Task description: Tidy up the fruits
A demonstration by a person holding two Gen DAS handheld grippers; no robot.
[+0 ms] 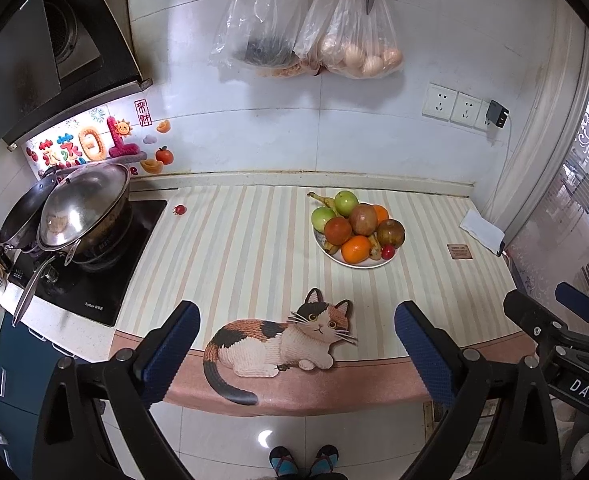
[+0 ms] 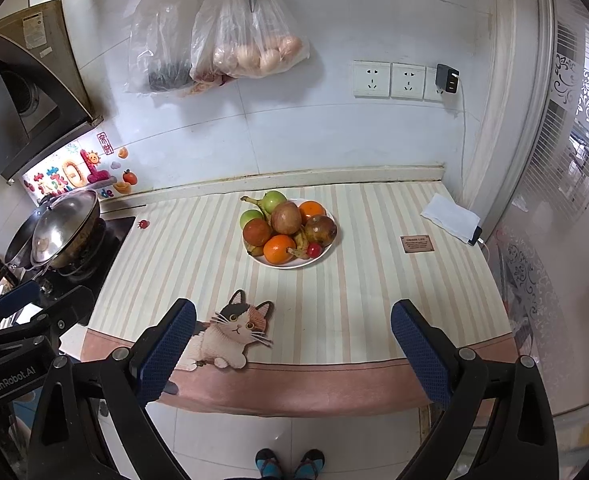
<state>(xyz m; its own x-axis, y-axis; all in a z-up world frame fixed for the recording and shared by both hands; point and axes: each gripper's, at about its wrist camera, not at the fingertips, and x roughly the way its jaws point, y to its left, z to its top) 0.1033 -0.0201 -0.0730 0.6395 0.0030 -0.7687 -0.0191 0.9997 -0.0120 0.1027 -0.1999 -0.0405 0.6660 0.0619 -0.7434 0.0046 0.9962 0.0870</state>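
A white plate (image 1: 346, 262) (image 2: 290, 266) piled with fruit stands on the striped counter mat toward the back. It holds green apples (image 1: 346, 203), oranges (image 1: 355, 249) (image 2: 279, 249), brownish round fruits (image 1: 363, 219) (image 2: 286, 218), small bananas and a red cherry tomato (image 1: 388, 251) (image 2: 314, 250). One more small red tomato (image 1: 179, 209) (image 2: 143, 223) lies alone beside the stove. My left gripper (image 1: 296, 320) hangs open before the counter's front edge, nothing between its blue pads. My right gripper (image 2: 292, 320) stands open the same way, also short of the plate.
A lidded steel wok (image 1: 82, 210) sits on the black hob (image 1: 90, 280) at left. Plastic bags (image 1: 350, 36) and red scissors hang on the tiled wall. A white cloth (image 1: 482, 230) and a small brown tag (image 1: 459, 251) lie right of the plate. A person's feet (image 1: 304, 460) show below.
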